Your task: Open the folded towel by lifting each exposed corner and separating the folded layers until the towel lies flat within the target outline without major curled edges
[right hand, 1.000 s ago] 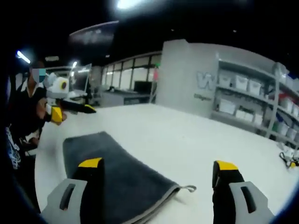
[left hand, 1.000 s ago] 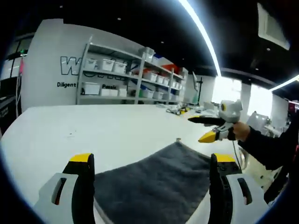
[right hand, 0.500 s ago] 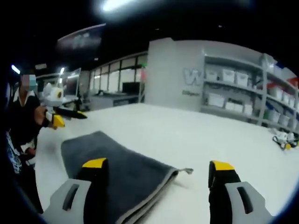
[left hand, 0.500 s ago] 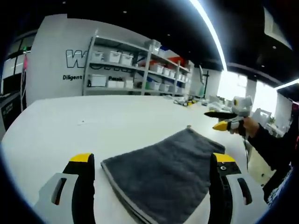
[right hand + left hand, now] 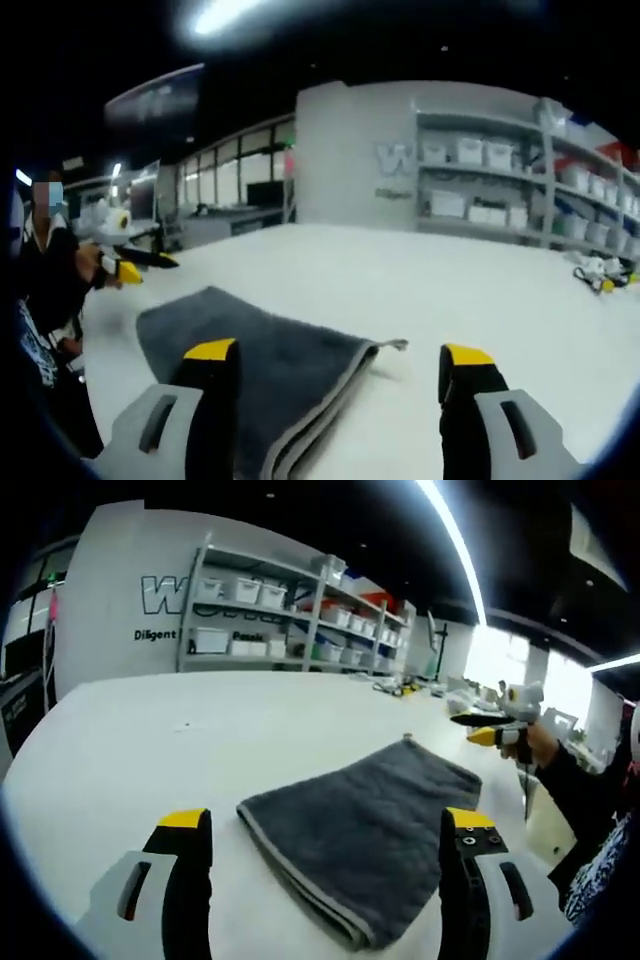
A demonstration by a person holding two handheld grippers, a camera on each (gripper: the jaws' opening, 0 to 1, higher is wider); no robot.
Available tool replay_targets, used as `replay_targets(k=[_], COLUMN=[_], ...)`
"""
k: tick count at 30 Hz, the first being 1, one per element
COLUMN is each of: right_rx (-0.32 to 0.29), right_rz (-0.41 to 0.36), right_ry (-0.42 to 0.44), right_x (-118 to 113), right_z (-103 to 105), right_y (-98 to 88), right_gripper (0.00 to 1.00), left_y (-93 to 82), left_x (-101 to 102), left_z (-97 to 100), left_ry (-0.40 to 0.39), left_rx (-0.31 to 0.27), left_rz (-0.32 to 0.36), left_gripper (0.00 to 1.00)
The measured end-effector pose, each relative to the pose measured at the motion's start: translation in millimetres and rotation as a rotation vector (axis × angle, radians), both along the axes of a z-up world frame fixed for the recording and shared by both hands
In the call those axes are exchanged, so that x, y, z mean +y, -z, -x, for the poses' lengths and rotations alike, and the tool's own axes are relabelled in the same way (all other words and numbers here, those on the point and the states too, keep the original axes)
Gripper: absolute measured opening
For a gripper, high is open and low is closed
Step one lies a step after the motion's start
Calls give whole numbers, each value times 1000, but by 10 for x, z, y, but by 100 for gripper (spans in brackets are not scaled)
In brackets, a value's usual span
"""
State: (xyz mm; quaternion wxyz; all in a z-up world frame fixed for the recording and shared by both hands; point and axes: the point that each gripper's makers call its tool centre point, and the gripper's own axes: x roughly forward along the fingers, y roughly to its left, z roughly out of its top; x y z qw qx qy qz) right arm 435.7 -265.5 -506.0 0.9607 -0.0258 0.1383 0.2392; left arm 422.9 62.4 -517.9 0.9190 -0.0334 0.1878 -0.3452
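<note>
With both my left gripper (image 5: 325, 830) and right gripper (image 5: 338, 362) released above the folded grey towel (image 5: 365, 815), pinching its stacked hem at 6 o'clock risks lifting several layers together.

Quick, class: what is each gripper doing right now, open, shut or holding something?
Left gripper: open, holding nothing, above the grey towel.
Right gripper: open, holding nothing.

A dark grey terry towel (image 5: 372, 818) with a paler grey edge band lies on a plain white desk (image 5: 150, 750). The left claw (image 5: 325, 830) and the right claw (image 5: 340, 362) each have black jaws capped in yellow on light grey bodies. Grey metal shelves (image 5: 260, 630) carry white bins against a white wall with dark lettering.
</note>
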Motion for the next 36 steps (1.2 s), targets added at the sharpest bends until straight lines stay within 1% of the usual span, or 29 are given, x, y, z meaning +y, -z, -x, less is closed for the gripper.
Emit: replay_targets(k=[4, 7, 14, 15, 17, 18, 20, 24, 27, 29, 31, 33, 36], right_rx=[1, 8, 38, 43, 48, 52, 57, 66, 74, 77, 82, 88, 96], right_rz=[19, 18, 36, 34, 33, 35, 40, 39, 31, 34, 38, 40, 36], right_ry=[2, 10, 14, 14, 17, 21, 27, 40, 52, 53, 55, 54, 60], right_x=[12, 4, 6, 12, 14, 10, 1, -30, -52, -50, -41, -34, -42], right_z=[8, 4, 49, 58, 68, 71, 75, 74, 69, 69, 75, 88, 102], right_y=[0, -4, 31, 37, 44, 55, 71, 80, 73, 76, 96, 119, 152], right_gripper=[81, 80, 75, 74, 73, 72, 71, 67, 66, 66, 65, 65, 63], left_y=[59, 97, 156, 177, 198, 209, 243, 287, 299, 308, 311, 318, 351], left_x=[-35, -28, 62, 76, 105, 134, 159, 158, 187, 204, 205, 180, 134], left_z=[55, 83, 152, 164, 171, 160, 164, 194, 141, 75, 33, 7, 31], left_ry=[32, 38, 37, 38, 34, 19, 15, 24, 17, 10, 16, 32, 60], left_rx=[26, 39, 54, 61, 64, 67, 79, 93, 105, 125, 136, 146, 157], left_rz=[-2, -7, -24, -23, -25, -21, -19, -11, 7, 38, 50, 44, 20], left_gripper=[85, 83, 77, 76, 69, 68, 70, 68, 66, 67, 67, 68, 65])
